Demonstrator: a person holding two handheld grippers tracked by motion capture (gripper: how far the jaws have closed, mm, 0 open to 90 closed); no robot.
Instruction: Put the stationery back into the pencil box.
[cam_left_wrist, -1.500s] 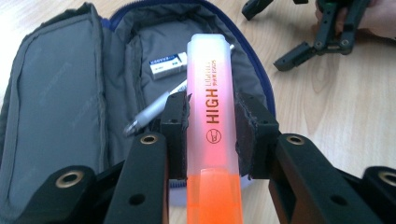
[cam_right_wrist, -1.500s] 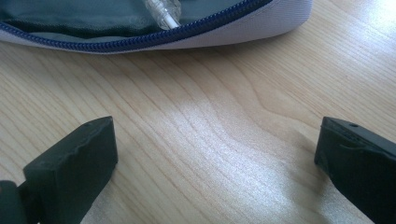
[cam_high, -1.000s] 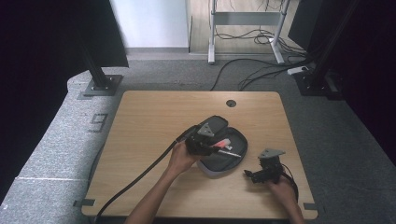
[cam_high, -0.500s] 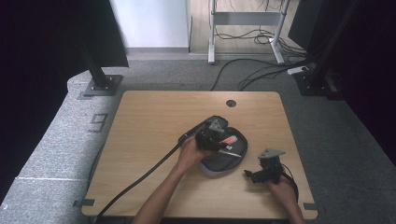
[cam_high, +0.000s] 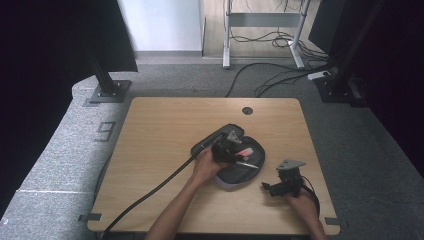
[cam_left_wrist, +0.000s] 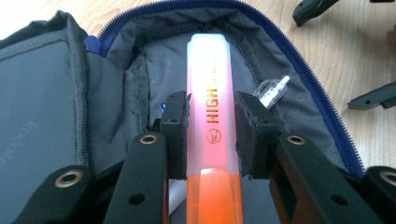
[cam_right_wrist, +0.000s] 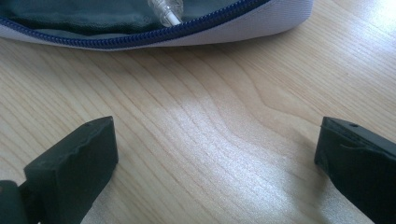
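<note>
- Orange-pink translucent plastic highlighter (cam_left_wrist: 212, 140) pinched between the pads of the left gripper (cam_left_wrist: 211, 135) – black jaws pressed onto its barrel from both sides, cap end pointing away from the jaws and into the case.
- Grey fabric pencil case with a blue zipper (cam_left_wrist: 70, 93), lying unzipped directly under and ahead of those jaws; highlighter hanging over the open compartment, whether touching the lining cannot be told.
- Clear plastic pen with a white tip (cam_left_wrist: 273, 91) already lying in the lining just beyond the jaw on the right of the left gripper view, close beside the highlighter.
- Seen from above: left gripper (cam_high: 229, 146) tipped over the open case (cam_high: 250, 172), pink barrel (cam_high: 244, 151) showing just past its tips.
- Right gripper (cam_high: 272, 189) resting on the light wooden tabletop (cam_high: 165, 125) near the case's edge – jaws spread wide, nothing between them, bare wood grain in the gap (cam_right_wrist: 210, 154), zipper rim (cam_right_wrist: 140, 39) just ahead of its tips.
- Step in hand, by judgement: putting the highlighter into the case, with the release yet to come.
- Next move likely calls for: lowering until the barrel lies along the lining beside the clear pen, spreading the left jaws just enough to free it, then lifting out clear of the zipper teeth.
- After that, probably: both grippers needed for closing – one steadying the fabric, one pulling the slider.
</note>
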